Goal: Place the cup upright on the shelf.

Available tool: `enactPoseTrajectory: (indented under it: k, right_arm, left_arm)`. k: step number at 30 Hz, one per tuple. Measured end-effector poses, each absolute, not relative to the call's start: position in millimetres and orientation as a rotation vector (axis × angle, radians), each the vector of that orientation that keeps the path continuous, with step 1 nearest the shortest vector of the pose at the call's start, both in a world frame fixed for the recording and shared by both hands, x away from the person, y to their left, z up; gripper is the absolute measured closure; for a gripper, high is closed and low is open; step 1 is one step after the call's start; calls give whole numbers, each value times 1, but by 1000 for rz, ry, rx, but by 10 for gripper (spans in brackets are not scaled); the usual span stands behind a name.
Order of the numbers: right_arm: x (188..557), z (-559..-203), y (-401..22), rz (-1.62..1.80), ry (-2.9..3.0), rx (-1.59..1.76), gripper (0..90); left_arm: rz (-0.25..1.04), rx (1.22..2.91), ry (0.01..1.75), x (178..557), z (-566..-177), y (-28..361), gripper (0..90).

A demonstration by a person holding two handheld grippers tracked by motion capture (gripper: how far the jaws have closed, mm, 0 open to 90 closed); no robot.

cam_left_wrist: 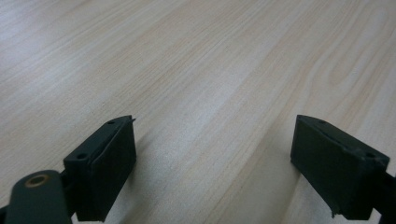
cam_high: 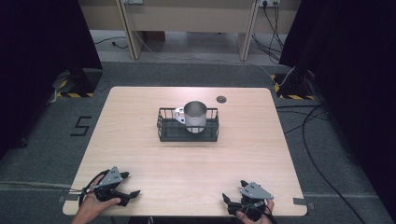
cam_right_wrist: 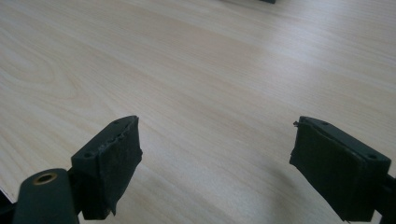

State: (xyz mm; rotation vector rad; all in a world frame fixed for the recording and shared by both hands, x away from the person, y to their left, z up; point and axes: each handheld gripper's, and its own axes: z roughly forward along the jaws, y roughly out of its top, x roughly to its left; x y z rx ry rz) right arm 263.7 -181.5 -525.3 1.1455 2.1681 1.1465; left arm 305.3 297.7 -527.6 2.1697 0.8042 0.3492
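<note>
A shiny metal mug point(cam_high: 194, 116) stands upright in a black wire basket point(cam_high: 164, 132) at the middle of the light wooden table point(cam_high: 187, 163). Its handle points left. My left gripper point(cam_high: 132, 184) rests near the table's front left corner, held by a hand, and it is open. My right gripper point(cam_high: 233, 190) rests near the front right edge, also open. In the left gripper view the gripper point(cam_left_wrist: 215, 149) has its jaws wide apart over bare wood. The right gripper view shows that gripper point(cam_right_wrist: 217, 154) the same way, nothing between its pads.
A small dark round disc point(cam_high: 221, 99) is set in the table near its far edge. Cables point(cam_high: 322, 154) run over the grey floor on the right. Black stands with striped bases point(cam_high: 74, 88) flank the table's far corners.
</note>
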Motion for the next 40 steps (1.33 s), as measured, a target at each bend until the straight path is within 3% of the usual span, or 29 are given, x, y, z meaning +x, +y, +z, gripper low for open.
enactPoseTrajectory:
  k: [40]
  right_arm:
    - [257,-537,-193,1106,2163,1172,112]
  left_arm:
    - [349,2170,804,305,-528,298,135]
